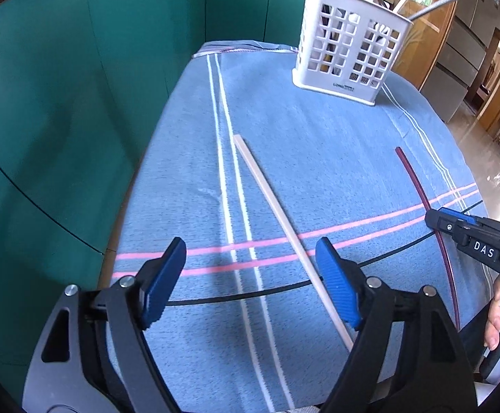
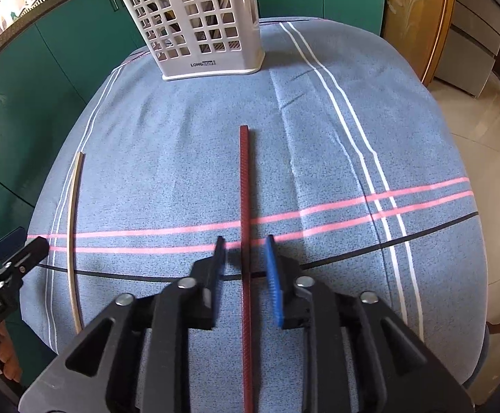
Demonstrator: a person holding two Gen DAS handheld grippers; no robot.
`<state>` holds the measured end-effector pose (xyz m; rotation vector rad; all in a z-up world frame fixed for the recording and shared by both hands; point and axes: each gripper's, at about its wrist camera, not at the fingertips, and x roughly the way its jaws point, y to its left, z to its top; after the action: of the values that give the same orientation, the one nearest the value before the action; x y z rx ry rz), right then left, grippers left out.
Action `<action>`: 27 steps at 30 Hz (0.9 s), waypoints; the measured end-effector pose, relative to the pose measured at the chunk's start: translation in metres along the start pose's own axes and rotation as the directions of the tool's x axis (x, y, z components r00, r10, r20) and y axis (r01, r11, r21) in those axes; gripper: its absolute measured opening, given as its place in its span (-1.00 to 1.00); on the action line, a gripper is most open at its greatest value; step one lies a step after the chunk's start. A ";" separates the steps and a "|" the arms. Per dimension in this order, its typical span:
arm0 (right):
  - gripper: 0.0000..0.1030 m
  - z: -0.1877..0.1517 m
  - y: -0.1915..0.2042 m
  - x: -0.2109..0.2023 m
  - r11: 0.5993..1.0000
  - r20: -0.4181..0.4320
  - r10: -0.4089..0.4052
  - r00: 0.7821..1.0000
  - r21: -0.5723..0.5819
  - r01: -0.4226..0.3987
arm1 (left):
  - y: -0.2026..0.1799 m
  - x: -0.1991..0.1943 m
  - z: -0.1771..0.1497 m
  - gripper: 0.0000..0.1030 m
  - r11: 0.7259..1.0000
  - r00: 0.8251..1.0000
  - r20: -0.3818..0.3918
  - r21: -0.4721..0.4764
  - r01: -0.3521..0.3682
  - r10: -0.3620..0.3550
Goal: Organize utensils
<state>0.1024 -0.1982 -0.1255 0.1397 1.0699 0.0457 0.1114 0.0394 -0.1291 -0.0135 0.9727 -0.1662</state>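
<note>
The right claw [image 2: 245, 268] straddles a dark red chopstick [image 2: 244, 186] lying mid-worktop [image 2: 318, 137], its jaws apart and clear of it.

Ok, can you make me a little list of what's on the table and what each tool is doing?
holder: white basket, upright at the cloth's far end, utensils in it
pale chopstick: flat on cloth, between left tool fingers, untouched
red chopstick: flat on cloth, between right tool fingers, not gripped
left tool: open
right tool: open
</note>
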 end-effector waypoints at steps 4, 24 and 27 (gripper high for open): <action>-0.41 0.002 -0.005 -0.001 1.000 0.005 -0.016 1.000 0.014 0.016 | -0.007 0.007 0.002 0.54 1.000 1.000 -0.012 0.019 0.008 -0.007; -0.13 -0.001 -0.008 -0.001 0.999 0.007 -0.031 0.999 0.008 0.031 | -0.038 0.035 0.012 0.21 0.994 0.999 -0.024 0.104 -0.023 0.026; -0.13 -0.001 -0.009 -0.001 1.000 0.007 -0.026 1.000 0.010 0.026 | -0.042 0.033 0.013 -0.18 0.994 1.000 -0.013 0.114 0.001 0.001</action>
<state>0.1012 -0.2071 -0.1264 0.1344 1.0650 0.0163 0.1342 -0.0078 -0.1451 0.0922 0.9753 -0.2216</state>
